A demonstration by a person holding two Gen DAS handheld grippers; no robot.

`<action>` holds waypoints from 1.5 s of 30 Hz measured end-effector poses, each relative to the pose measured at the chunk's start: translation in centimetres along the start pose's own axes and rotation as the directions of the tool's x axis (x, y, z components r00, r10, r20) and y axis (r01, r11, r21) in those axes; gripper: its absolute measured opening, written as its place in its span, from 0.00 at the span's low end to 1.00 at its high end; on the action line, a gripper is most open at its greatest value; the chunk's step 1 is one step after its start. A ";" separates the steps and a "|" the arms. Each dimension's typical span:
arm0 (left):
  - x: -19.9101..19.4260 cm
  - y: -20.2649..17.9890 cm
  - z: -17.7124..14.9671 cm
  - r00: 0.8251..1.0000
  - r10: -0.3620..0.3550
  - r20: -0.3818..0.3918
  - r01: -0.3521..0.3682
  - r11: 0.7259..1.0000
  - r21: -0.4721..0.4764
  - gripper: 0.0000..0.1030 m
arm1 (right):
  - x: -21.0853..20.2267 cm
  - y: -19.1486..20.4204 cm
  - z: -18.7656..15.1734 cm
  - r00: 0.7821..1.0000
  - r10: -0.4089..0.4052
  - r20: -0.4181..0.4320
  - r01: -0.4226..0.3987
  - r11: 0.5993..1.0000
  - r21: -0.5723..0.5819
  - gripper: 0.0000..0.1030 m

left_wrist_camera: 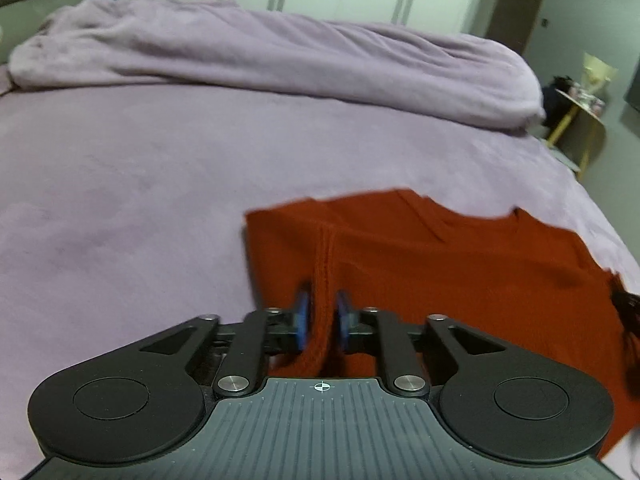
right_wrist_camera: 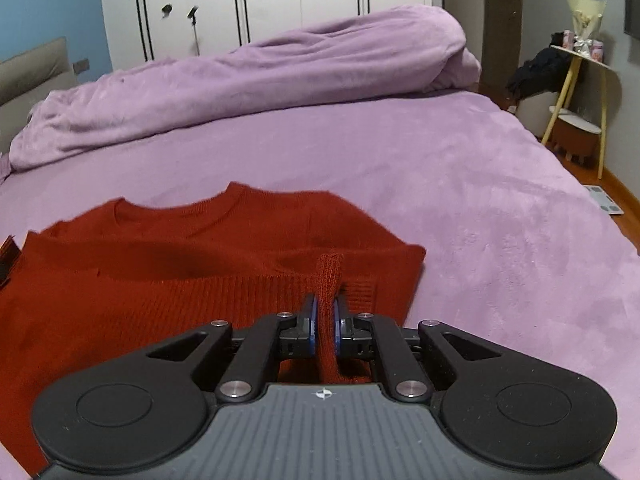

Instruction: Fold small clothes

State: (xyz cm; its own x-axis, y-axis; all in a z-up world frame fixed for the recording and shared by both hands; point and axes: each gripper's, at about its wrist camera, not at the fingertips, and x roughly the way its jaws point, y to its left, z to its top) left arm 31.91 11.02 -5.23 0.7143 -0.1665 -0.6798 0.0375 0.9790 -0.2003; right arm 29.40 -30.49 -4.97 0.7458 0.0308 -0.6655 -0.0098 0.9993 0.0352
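A wide bed (right_wrist_camera: 460, 184) under a lilac plush cover fills the near and middle ground, with a bunched lilac blanket (right_wrist_camera: 248, 80) heaped along its far side. Beyond stand white wardrobe doors (right_wrist_camera: 272, 0) with dark vertical handles. At far left are a blue wall (right_wrist_camera: 48, 8) and a grey padded headboard (right_wrist_camera: 32, 68). At right, a yellow-legged side table (right_wrist_camera: 580, 76) carries small items above a wooden floor (right_wrist_camera: 624, 196).

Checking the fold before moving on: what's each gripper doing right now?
Left gripper: fingers apart around a fold of the red sweater, not pinching.
Right gripper: closed on a sweater fold.
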 end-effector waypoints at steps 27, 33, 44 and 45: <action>0.6 -4.0 8.4 0.950 0.217 0.227 -0.236 0.970 0.062 0.08 | 3.7 3.1 7.9 0.949 -0.234 0.212 0.251 0.966 -0.055 0.05; 5.6 -4.7 7.2 0.943 0.292 0.159 -0.308 0.947 0.088 0.09 | 6.9 3.5 6.4 0.948 -0.272 0.168 0.286 0.956 -0.068 0.06; 4.2 -7.5 4.3 0.980 0.112 0.164 -0.116 0.993 0.018 0.35 | 5.5 11.0 4.4 0.964 0.196 0.178 -0.199 0.980 -0.003 0.14; 4.8 -8.3 4.1 0.987 0.066 0.147 -0.071 0.997 0.029 0.39 | 6.1 12.3 3.9 0.964 0.203 0.170 -0.197 0.979 -0.052 0.14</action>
State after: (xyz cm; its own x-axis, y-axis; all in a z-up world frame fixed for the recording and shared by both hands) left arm 37.88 2.56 -3.97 0.8101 -0.0828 -0.5804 0.0072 0.9913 -0.1314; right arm 36.40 -18.11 -5.69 0.8305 0.2294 -0.5076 -0.1914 0.9733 0.1267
